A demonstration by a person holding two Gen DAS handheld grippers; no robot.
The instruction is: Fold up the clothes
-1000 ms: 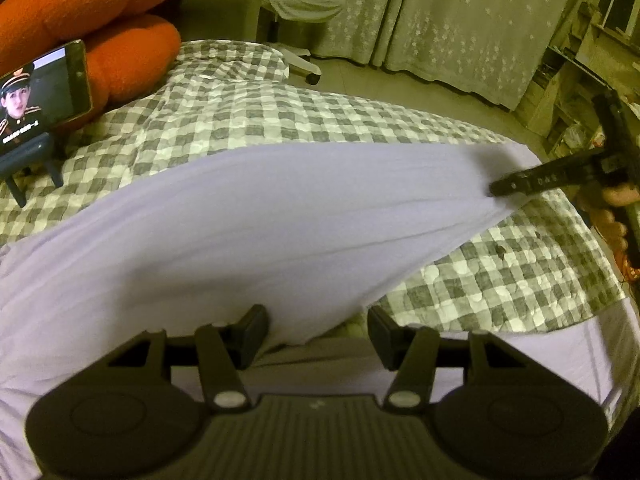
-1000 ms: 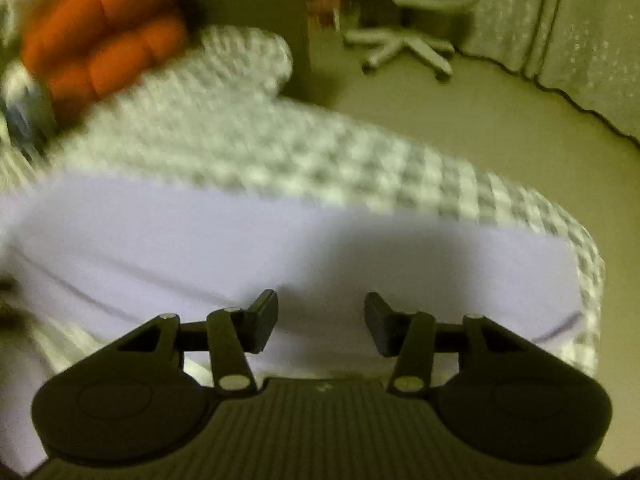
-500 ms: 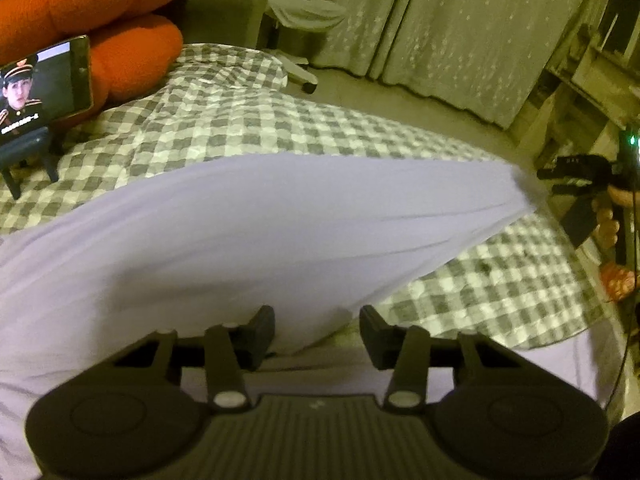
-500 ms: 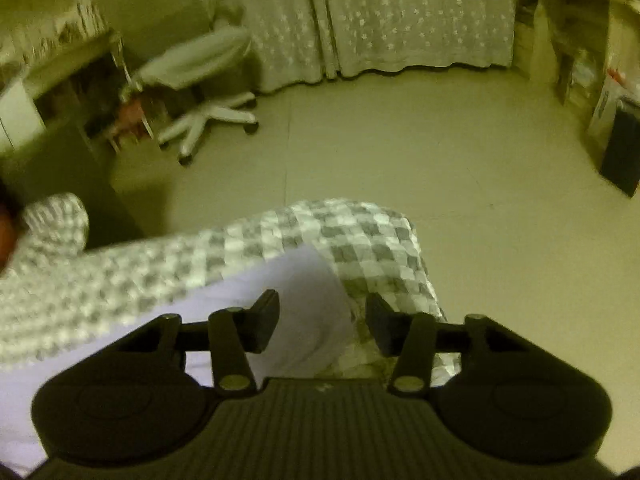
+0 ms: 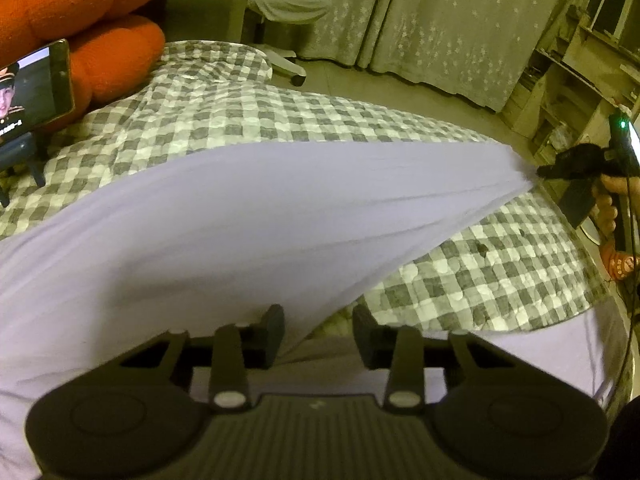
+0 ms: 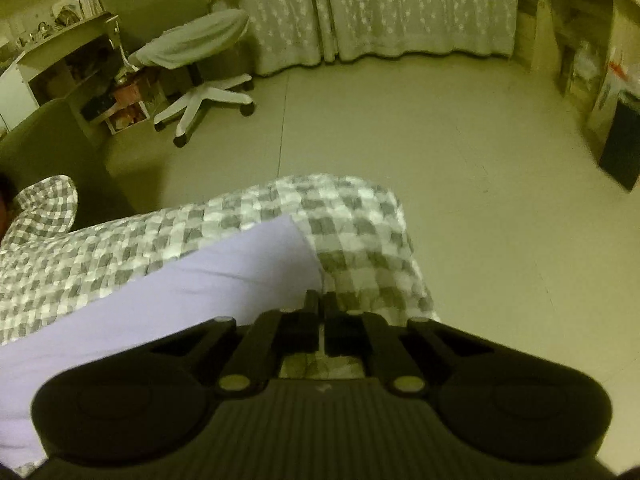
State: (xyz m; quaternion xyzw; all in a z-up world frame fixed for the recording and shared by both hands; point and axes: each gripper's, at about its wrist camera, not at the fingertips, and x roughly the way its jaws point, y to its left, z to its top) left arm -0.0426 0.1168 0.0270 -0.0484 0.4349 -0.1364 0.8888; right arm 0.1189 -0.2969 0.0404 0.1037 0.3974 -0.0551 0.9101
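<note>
Dim, yellow-green indoor light, both views bent by fisheye.
Edges curve and darken; the small lit phone screen (image 5: 24,92) glows brightest; the right view is slightly soft.

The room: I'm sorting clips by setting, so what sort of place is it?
Most likely a bedroom at home: a bed under a grey-and-white checked quilt, pale star-patterned floor-length curtains, and a white swivel chair on castors.

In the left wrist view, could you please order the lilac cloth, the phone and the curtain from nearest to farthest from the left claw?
1. Lilac cloth: right at the left claw, its hem between the closing jaws.
2. Phone: far left, on a stand.
3. Curtain: back wall, upper right.
</note>
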